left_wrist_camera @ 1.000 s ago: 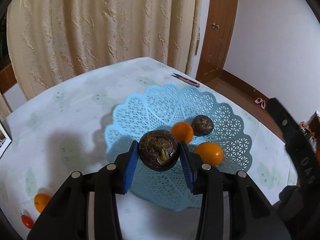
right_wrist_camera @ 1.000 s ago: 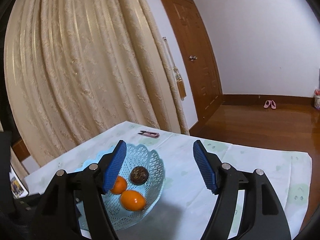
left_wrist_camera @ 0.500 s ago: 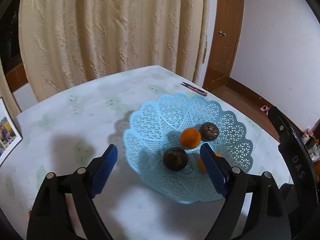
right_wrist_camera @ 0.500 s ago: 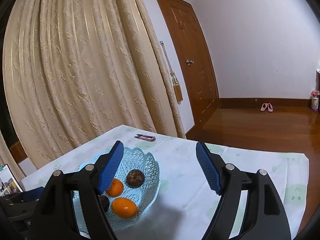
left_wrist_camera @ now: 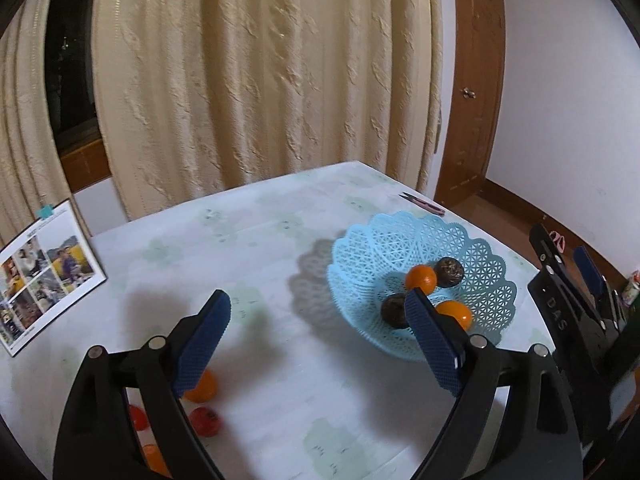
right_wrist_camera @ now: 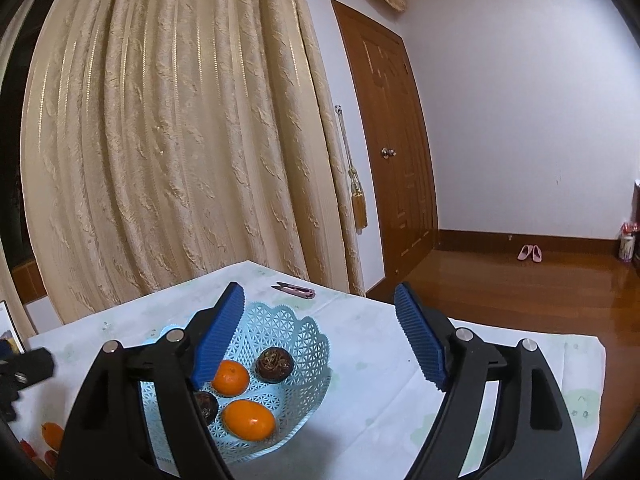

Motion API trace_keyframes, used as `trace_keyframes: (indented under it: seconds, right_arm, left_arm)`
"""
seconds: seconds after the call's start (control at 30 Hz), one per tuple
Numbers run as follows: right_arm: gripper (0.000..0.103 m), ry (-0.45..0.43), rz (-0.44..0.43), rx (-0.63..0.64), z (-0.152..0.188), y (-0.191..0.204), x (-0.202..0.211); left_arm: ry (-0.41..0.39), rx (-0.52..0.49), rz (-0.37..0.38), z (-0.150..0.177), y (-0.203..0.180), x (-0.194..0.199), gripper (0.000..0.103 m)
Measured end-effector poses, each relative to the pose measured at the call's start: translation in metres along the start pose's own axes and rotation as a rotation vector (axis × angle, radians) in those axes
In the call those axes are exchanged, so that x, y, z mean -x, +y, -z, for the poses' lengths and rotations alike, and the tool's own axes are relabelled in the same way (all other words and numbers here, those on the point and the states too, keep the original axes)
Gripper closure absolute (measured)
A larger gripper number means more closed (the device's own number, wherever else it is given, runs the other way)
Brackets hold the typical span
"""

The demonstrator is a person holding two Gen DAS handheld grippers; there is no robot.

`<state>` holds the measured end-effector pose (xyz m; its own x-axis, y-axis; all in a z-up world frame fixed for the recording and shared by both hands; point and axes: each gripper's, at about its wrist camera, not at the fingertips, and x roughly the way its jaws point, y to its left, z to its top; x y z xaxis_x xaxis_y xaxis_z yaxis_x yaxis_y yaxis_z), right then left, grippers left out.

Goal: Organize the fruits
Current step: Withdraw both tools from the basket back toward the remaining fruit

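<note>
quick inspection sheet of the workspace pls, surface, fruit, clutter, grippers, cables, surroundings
surface: table under a pale patterned cloth.
job's things: blue basket holds two oranges and two dark fruits; a loose orange and small red fruits lie on the cloth near the left gripper.
clutter: photo sheet at the left edge; small snips beyond the basket.
grippers: left gripper jaws opening, nothing between them; right gripper jaws opening, empty.
cables: nothing seen.
surroundings: cream curtain, wooden door, pink slippers on the wood floor.
</note>
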<state>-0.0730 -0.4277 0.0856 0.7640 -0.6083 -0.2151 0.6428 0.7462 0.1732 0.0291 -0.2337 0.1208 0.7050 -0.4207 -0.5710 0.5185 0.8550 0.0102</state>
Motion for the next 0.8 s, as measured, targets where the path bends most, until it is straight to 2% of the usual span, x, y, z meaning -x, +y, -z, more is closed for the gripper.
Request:
trace_keyframes:
  seconds: [0.53,0.67,0.8]
  right_arm:
    - [0.018,-0.048,0.001,0.107,0.008,0.024,0.010]
    - [0.018,-0.048,-0.015,0.130,0.010,0.032,0.016]
    - [0.017,-0.026,-0.067,0.123,0.013,0.041,0.026]
  left_arm:
    - [-0.038,0.103,-0.098,0.023,0.069,0.061,0.014]
    - [-0.047,0.121,-0.118,0.029,0.083,0.074,0.014]
    - [-0.043,0.133,-0.142,0.038,0.098,0.084,0.014]
